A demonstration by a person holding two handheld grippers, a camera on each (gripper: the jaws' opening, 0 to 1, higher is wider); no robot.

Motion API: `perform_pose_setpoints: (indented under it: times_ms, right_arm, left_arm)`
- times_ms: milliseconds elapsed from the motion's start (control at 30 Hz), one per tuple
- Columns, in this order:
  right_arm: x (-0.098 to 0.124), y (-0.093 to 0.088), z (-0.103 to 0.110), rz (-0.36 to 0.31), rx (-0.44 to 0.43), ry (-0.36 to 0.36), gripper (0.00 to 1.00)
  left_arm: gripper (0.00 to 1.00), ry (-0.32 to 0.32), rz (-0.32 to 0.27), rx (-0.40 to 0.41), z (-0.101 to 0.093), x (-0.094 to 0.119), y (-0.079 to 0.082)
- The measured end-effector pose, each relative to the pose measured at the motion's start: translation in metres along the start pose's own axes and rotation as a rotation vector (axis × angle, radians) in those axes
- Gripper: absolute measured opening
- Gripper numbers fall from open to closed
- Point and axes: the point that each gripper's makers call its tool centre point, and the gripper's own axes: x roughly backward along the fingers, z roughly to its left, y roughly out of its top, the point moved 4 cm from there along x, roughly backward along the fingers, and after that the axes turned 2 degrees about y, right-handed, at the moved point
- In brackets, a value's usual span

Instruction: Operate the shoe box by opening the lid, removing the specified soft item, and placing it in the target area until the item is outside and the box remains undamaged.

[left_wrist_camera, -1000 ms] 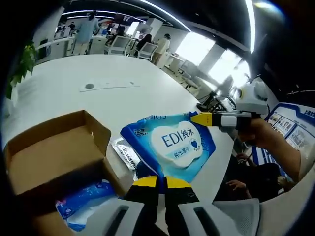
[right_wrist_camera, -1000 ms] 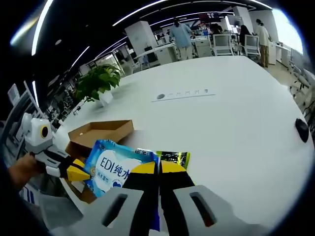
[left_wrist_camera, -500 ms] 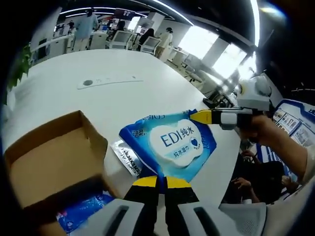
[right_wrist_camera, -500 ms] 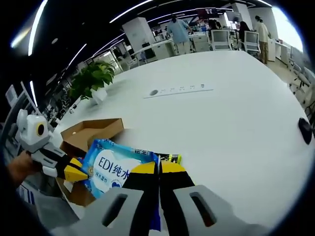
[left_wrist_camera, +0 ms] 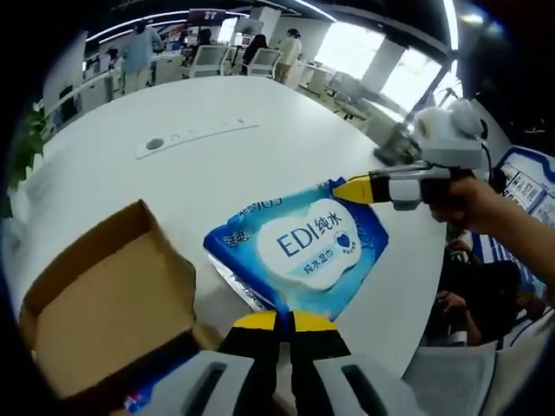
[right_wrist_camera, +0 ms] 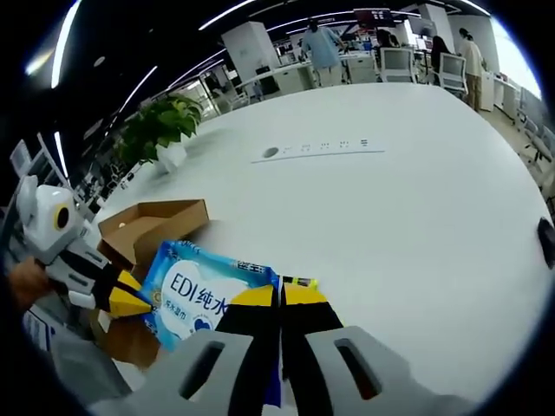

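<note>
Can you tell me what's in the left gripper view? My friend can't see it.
Two grippers hold a blue wet-wipes pack over a white table: the left gripper pinches its near edge, the right gripper its far corner. An open cardboard box sits beside it.

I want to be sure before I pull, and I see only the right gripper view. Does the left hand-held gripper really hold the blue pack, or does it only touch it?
Observer: It holds it. In the left gripper view, the left hand-held gripper has its jaws closed together on the near edge of the wipes pack.
Operator: Is there something more inside the box?
Observer: Yes. A blue packet shows at the low edge of the open box, partly hidden.
Operator: Does anything lie under the pack?
Observer: A silvery packet sticks out from under its edge on the side nearest the box.
</note>
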Motion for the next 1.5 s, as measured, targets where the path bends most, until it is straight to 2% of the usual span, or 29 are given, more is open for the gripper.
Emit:
perform_pose_setpoints:
  times_ms: [300, 733, 867, 1500]
  right_arm:
    - [-0.014, -0.009, -0.009, 0.020, 0.002, 0.010, 0.00]
    - [-0.028, -0.021, -0.016, 0.036, -0.018, 0.022, 0.00]
    - [-0.030, -0.023, -0.017, 0.035, -0.009, 0.018, 0.00]
    - [-0.030, -0.022, -0.016, 0.013, 0.005, 0.006, 0.01]
  left_arm:
    - [0.02, 0.056, 0.070, -0.076, 0.001, -0.012, 0.000]
    - [0.02, 0.094, 0.110, -0.118, 0.005, -0.018, -0.002]
    - [0.02, 0.088, 0.098, -0.104, 0.007, -0.017, -0.002]
    - [0.04, 0.076, 0.108, -0.127, 0.008, -0.023, -0.007]
